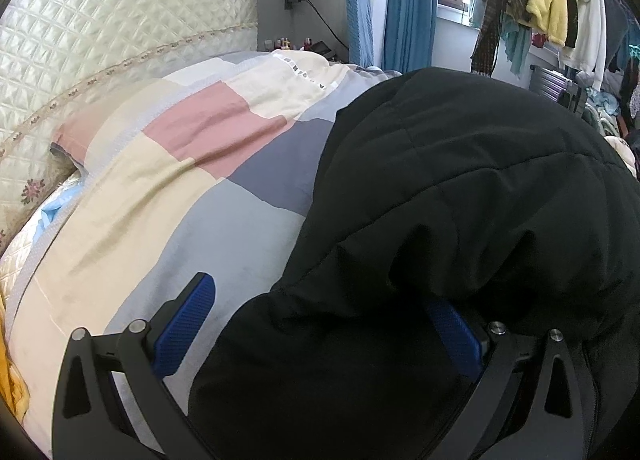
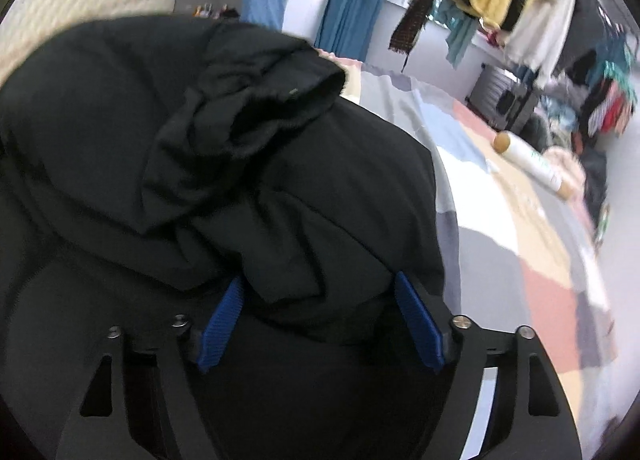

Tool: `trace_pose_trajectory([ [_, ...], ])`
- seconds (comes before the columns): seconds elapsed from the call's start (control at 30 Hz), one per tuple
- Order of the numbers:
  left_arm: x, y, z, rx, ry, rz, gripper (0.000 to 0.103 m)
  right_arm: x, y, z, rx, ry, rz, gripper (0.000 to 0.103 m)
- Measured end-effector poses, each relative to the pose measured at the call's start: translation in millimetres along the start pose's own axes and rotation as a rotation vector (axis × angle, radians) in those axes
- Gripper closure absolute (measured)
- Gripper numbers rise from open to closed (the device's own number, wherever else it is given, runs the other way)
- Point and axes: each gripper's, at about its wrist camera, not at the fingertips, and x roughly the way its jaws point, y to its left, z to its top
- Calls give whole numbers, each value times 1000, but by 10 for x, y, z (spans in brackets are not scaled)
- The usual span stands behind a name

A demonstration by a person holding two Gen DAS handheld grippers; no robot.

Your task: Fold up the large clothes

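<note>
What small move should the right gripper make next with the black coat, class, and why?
Probably draw the right gripper back off the black coat: its fingers stand apart with the folded sleeve bunched loosely between them, so it seems released onto the coat's body.

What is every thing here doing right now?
Black jacket: bunched up on the bed.
Sleeve: flopped across the jacket.
Left gripper: open, jacket edge between its fingers.
Right gripper: open, fabric loose between its fingers.
White roll: lying on the quilt.
</note>
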Motion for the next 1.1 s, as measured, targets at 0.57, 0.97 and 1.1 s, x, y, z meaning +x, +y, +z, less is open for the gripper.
trace_pose_trajectory([
  [0.57, -1, -82, -53, 20, 3, -6, 1, 68, -392, 102, 295, -112, -28, 84],
  [0.97, -247, -146, -66, -1, 13, -68, 1, -15, -528, 155, 410, -68, 44, 69],
  [1.1, -532, -189, -92, 6, -3, -98, 1, -339, -477, 95, 465, -84, 74, 64],
])
